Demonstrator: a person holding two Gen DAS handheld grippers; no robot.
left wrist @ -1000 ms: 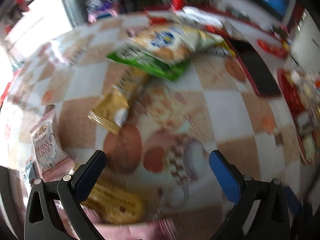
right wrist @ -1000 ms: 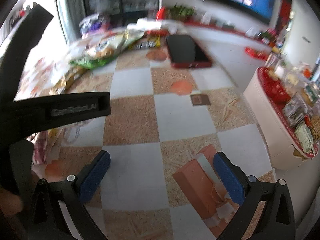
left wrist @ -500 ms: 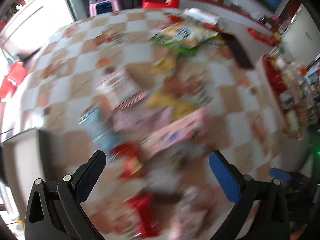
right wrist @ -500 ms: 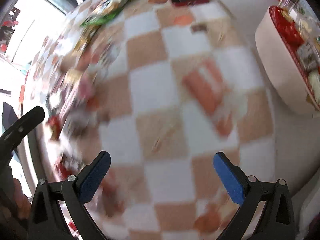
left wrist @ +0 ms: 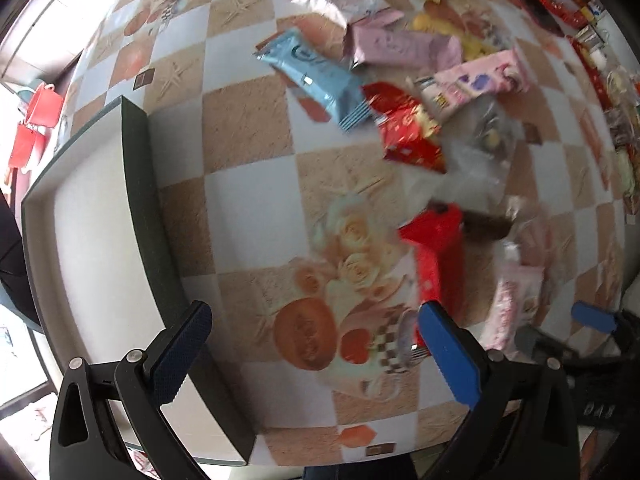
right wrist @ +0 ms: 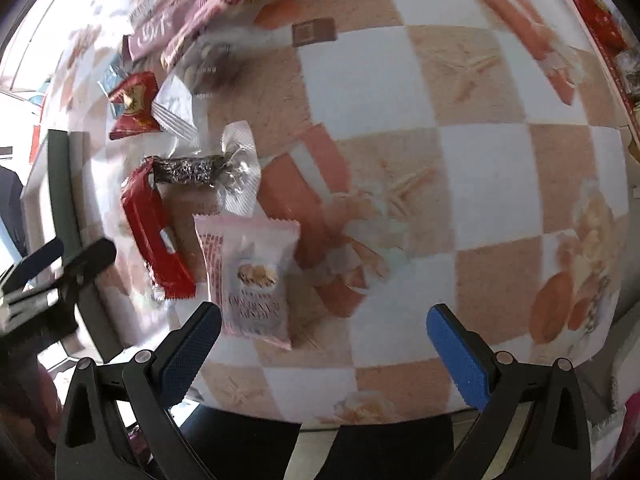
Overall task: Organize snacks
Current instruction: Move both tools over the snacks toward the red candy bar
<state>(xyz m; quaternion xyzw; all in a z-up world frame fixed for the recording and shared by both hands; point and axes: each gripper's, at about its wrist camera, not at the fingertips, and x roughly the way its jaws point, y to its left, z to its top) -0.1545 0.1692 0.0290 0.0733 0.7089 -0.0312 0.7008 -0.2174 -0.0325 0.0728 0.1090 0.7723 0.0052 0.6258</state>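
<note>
Several snack packets lie on a checkered tablecloth (left wrist: 248,216). A shallow white box (left wrist: 92,264) with dark walls sits at the table's left edge. My left gripper (left wrist: 316,354) is open and empty, high above the cloth next to the box. A long red packet (left wrist: 438,256) lies just right of it. My right gripper (right wrist: 320,350) is open and empty above the near edge. A pale pink packet (right wrist: 252,280) lies by its left finger, with the red packet (right wrist: 154,232) and a dark clear-wrapped bar (right wrist: 192,170) beyond.
A blue packet (left wrist: 316,76), pink packets (left wrist: 404,46) and a red-gold packet (left wrist: 408,128) lie farther out. A round red tray of snacks (right wrist: 596,20) stands at the far right. The left gripper shows at the left in the right wrist view (right wrist: 56,264).
Both grippers have pulled back and risen from the far side toward the table's near edge. The white box and the near snack packets have come into view. Both stay open.
</note>
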